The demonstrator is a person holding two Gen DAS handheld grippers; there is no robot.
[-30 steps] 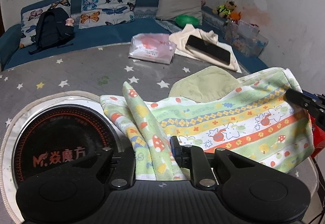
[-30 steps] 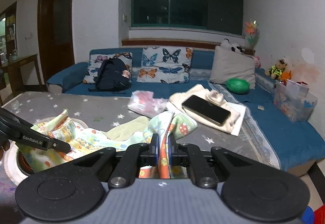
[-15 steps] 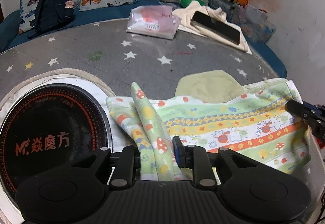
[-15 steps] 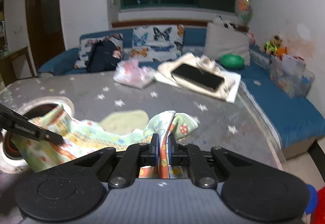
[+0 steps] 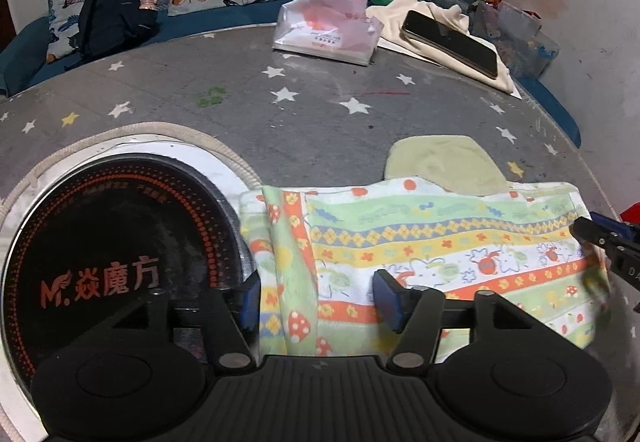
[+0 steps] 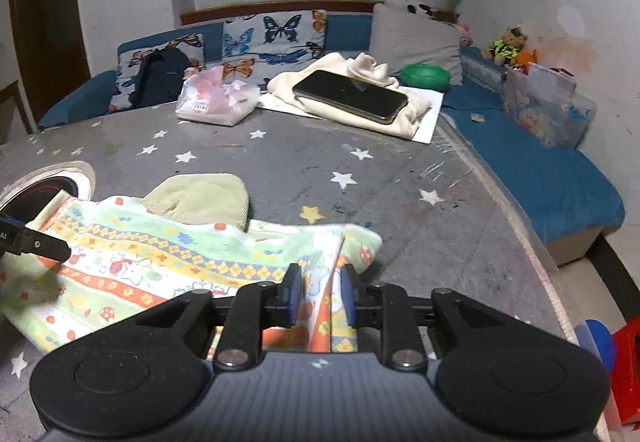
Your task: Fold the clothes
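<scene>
Both tools just opened — left tool (image 5: pixel 316 296) wide, right tool (image 6: pixel 319 296) partly; patterned cloth (image 5: pixel 440 242) released, lowered flat near worktop (image 5: pixel 320 113) front edge — fold laid.

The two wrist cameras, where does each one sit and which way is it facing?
Left wrist: on the left gripper, looking down over the patterned cloth, with the induction cooker to its left; its jaws have just been opening and stand apart around a fold.
Right wrist: on the right gripper, facing the sofa; its jaws have just been opening.
Both views share the cloth, the phone and the star-print table.
</scene>
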